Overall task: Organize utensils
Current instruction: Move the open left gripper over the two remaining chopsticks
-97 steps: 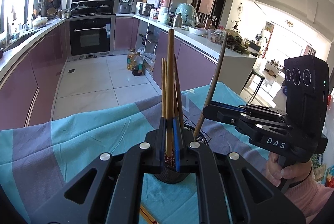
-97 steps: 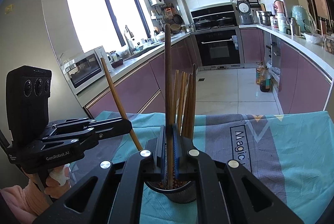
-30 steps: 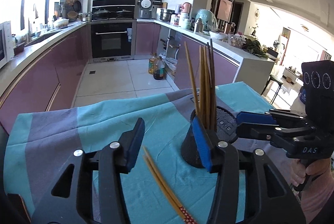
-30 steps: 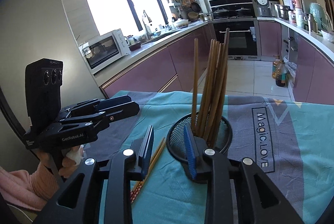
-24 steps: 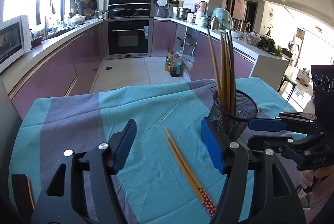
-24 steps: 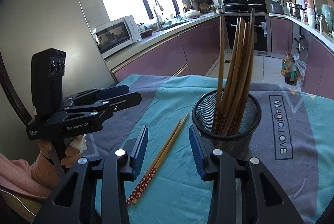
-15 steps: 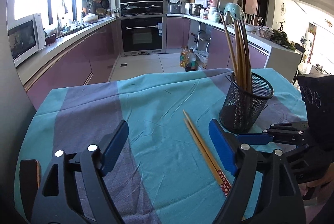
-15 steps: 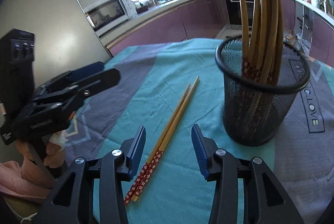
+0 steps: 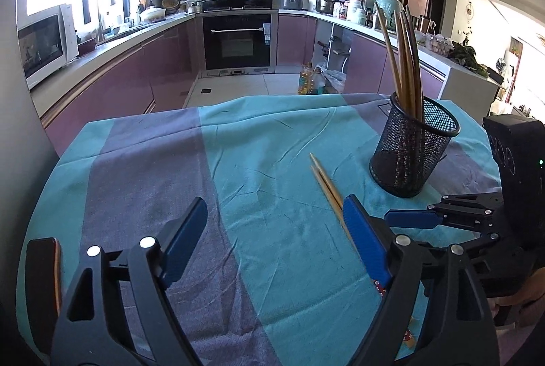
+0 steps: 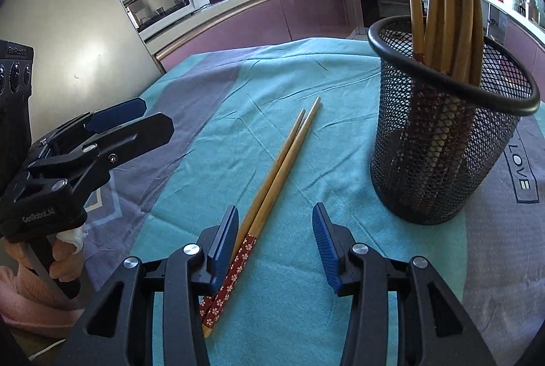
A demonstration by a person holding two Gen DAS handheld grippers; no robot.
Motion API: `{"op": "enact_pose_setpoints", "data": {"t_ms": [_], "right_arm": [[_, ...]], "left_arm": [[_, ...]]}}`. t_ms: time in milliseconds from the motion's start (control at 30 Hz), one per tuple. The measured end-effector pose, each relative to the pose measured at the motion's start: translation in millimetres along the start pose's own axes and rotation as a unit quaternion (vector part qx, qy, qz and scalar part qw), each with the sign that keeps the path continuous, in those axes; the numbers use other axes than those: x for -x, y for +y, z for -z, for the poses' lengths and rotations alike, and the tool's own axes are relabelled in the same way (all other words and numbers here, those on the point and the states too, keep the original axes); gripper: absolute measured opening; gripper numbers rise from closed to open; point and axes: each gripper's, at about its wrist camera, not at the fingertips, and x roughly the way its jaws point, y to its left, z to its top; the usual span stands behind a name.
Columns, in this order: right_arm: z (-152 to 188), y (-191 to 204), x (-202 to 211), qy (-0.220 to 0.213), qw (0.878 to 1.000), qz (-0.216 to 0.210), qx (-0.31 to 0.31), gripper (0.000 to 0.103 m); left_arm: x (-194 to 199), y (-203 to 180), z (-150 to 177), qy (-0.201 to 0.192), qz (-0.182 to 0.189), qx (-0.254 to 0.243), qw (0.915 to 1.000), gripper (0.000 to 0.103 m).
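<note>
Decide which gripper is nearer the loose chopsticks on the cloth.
Right. The right gripper hangs over the chopsticks' patterned ends; the left gripper sits off to their left.

Our left gripper [image 10: 126, 117] is matte black with blue finger pads, silver screws and white "GenRobot.AI" lettering, its camera block at nine o'clock showing three round lenses. Our left hand [image 10: 63, 258] shows bare skin, a white-wrapped fingertip and a pink sleeve. Our right gripper [image 10: 274, 245] matches, ribbed blue pads included.
</note>
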Motion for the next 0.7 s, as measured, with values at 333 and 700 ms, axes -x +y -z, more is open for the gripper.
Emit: {"op": "enact_pose_setpoints", "data": {"t_ms": [333, 700], "right_arm": [[1.2, 4.3, -4.6, 0.003, 1.000, 0.026, 0.015, 0.040], [8.7, -11.8, 8.2, 0.006, 1.000, 0.028, -0.012, 0.034]], "left_arm": [[-8.4, 2.8, 6.4, 0.015, 0.008, 0.008, 0.9998, 0.080], [-23.6, -10.9, 9.9, 0.036, 0.034, -0.011, 0.9987, 0.076]]}}
